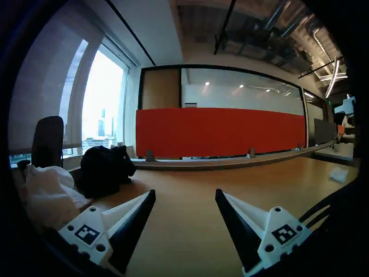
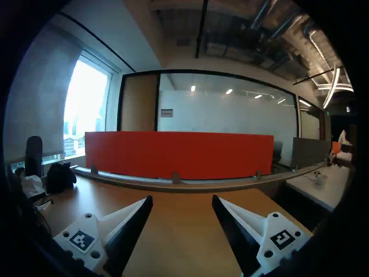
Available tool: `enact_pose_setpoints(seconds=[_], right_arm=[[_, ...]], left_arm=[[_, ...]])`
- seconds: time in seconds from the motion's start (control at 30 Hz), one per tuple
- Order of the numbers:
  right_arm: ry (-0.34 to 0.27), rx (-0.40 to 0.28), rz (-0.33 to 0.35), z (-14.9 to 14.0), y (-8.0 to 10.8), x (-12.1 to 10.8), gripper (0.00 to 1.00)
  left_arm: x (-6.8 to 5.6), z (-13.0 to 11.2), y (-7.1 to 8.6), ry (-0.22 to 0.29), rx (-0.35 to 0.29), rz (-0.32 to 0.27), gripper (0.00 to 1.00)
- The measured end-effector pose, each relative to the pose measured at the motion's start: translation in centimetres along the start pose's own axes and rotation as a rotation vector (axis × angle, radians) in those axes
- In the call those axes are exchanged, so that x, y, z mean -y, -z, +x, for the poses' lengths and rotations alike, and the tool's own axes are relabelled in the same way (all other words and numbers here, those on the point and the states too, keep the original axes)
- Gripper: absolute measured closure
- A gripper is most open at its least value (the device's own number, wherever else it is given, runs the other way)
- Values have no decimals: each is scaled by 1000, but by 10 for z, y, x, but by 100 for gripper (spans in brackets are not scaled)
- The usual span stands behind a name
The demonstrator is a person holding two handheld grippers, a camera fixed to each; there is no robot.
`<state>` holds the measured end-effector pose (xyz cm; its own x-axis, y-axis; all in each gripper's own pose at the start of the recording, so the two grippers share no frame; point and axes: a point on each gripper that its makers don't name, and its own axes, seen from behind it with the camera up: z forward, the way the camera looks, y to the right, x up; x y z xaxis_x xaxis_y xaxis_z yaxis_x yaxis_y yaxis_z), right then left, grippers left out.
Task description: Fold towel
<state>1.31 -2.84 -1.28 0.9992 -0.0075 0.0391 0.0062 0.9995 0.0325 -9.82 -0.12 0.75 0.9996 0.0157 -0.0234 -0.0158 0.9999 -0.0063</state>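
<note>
Above the desk (image 1: pixel 184 244) — left tool (image 1: pixel 184 191), right tool (image 2: pixel 182 197) agape, empty.

a bag (image 1: pixel 104 168) sits at the left of the worktop (image 1: pixel 193 189), crumpled cloth (image 1: pixel 48 194) just beside it, a chair (image 1: pixel 48 141) behind; a divider (image 1: pixel 221 131) lines the far edge.

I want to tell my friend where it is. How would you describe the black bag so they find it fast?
Find the bright window on the left, then look down to the long wooden desk. At the desk's window end sits the black bag, slumped beside a white cloth pile. Unlike the pale cloth, it is dark and lumpy.
</note>
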Motion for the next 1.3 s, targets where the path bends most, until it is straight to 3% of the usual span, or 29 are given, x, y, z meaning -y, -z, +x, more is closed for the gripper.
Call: enact_pose_setpoints(seconds=[0.2, 0.47, 0.7, 1.3], right_arm=[[30, -20, -1, 1, -3, -1, 0], [44, -16, 4, -18, -8, -5, 0], [14, -22, 25, -31, -10, -7, 0], [-18, -32, -23, -81, -16, -37, 0]], left_arm=[[0, -1, 0, 2, 1, 1, 4], [0, -2, 0, 1, 1, 1, 4], [-1, -2, 0, 2, 1, 1, 4], [-1, -2, 0, 2, 1, 1, 4]])
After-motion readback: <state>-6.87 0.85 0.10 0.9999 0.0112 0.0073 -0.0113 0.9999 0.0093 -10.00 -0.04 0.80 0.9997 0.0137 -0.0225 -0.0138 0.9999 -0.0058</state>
